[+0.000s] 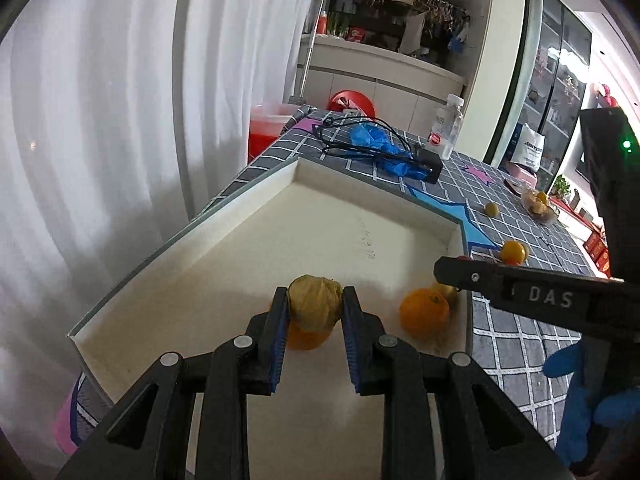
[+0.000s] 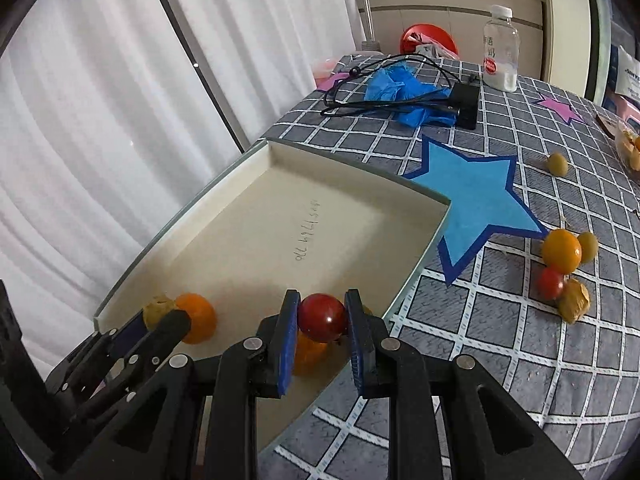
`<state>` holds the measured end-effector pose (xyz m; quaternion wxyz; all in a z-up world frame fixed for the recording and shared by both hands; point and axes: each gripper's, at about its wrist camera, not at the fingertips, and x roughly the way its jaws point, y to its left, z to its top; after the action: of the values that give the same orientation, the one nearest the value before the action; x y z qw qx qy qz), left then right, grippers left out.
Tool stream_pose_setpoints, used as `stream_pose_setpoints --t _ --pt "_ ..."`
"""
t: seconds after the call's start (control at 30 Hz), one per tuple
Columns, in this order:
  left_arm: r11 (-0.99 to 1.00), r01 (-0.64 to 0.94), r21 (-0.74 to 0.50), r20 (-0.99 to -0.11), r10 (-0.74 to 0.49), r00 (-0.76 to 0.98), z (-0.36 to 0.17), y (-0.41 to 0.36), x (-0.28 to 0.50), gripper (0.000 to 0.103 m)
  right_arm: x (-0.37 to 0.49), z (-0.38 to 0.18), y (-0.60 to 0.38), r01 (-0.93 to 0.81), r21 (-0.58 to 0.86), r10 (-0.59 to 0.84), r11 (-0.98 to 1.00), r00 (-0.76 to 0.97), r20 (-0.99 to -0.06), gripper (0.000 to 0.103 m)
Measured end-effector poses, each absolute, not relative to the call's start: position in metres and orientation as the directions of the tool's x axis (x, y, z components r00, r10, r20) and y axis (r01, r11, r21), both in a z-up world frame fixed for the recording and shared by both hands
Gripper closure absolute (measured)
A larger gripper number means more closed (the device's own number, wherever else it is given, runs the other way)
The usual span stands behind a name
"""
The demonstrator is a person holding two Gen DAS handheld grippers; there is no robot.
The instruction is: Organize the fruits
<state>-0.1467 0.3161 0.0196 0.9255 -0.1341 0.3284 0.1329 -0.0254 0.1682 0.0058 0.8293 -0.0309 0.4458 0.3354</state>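
My left gripper (image 1: 315, 312) is black plastic: two angular arms with triangular cut-outs, joined by linkages pinned with round silver rivets. Each finger ends in a flat black block faced with a ribbed blue pad (image 1: 280, 332). My right gripper (image 2: 322, 320) is built the same way, with black arms, silver pivot pins and blue ribbed pads (image 2: 289, 340) on the inner faces. Seen from the side in the left wrist view, its finger is a long black bar with a small screw near the tip and the white letters "DAS" printed on it. A green light glows on the black housing above it. I wear a blue glove (image 1: 588, 396).
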Motion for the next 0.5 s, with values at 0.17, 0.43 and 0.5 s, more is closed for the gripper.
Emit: stream_pose_setpoints --t 0.17,0.43,0.5 --pt "0.931 -0.331 -0.156 -0.644 0.158 0.748 0.019 0.317 -0.144 0.060 -0.024 0.005 0.175 -0.593 0.234 0.521 0.770 0.374 -0.767 0.079" --pt "0.923 -0.353 -0.152 -0.650 0.176 0.739 0.020 0.319 -0.148 0.021 -0.026 0.012 0.167 -0.602 0.304 0.588 0.738 0.355 -0.726 0.018" --pt "0.923 -0.358 -0.141 -0.651 0.186 0.736 0.021 0.318 -0.149 0.020 -0.031 0.019 0.161 -0.595 0.294 0.586 0.748 0.384 -0.714 0.014"
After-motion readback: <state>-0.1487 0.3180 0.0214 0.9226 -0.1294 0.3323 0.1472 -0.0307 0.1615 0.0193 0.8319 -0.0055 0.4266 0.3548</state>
